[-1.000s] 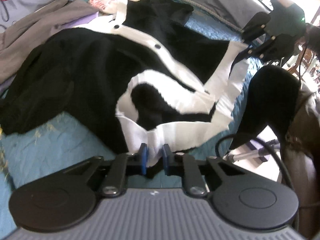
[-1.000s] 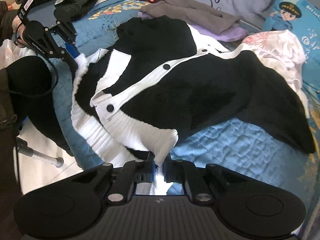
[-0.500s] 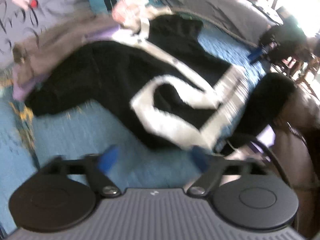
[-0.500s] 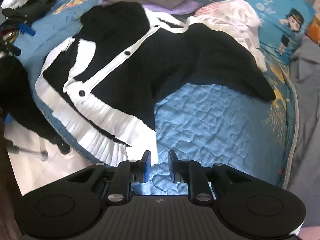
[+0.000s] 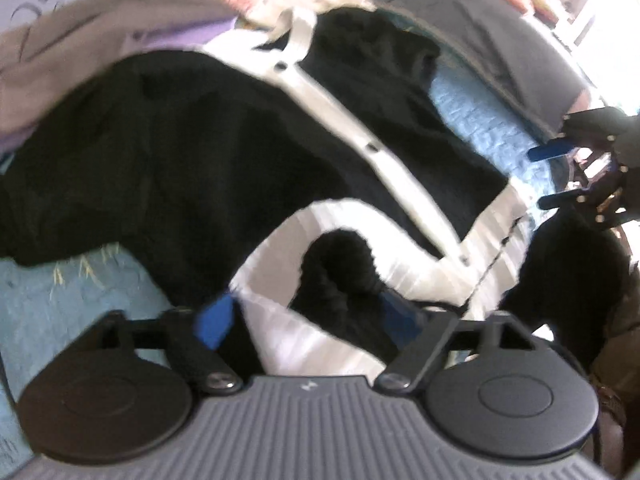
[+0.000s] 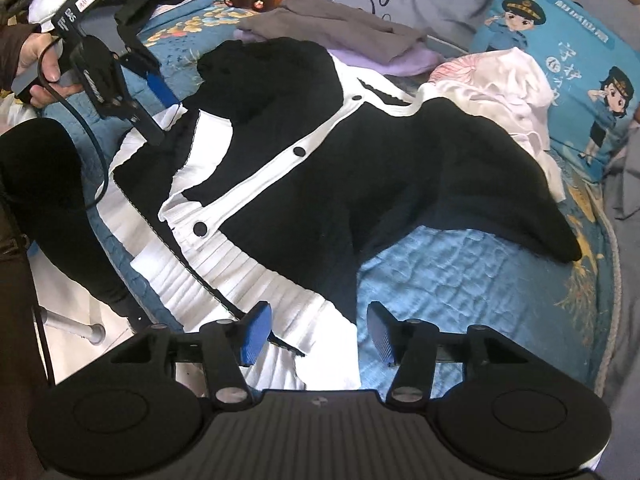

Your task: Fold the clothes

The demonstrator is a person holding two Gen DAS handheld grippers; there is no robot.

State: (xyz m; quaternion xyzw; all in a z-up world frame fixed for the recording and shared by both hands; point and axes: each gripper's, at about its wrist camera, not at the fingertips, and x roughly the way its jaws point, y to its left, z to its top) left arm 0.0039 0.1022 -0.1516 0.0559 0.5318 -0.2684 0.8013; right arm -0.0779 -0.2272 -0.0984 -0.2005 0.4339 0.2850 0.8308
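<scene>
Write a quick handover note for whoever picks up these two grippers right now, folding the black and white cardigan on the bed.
Left gripper: open, holding nothing, fingers either side of the white hem.
Right gripper: open, holding nothing, over the hem's other corner.
Cardigan: spread front-up on the blue bedspread, buttoned, hem towards you, one sleeve stretched out sideways. The hem is bunched and partly turned over.
Done: garment laid out, no fold visible yet.
Left: smooth the hem, fold the sleeves in, fold the body. Other clothes wait near the pillows.
</scene>
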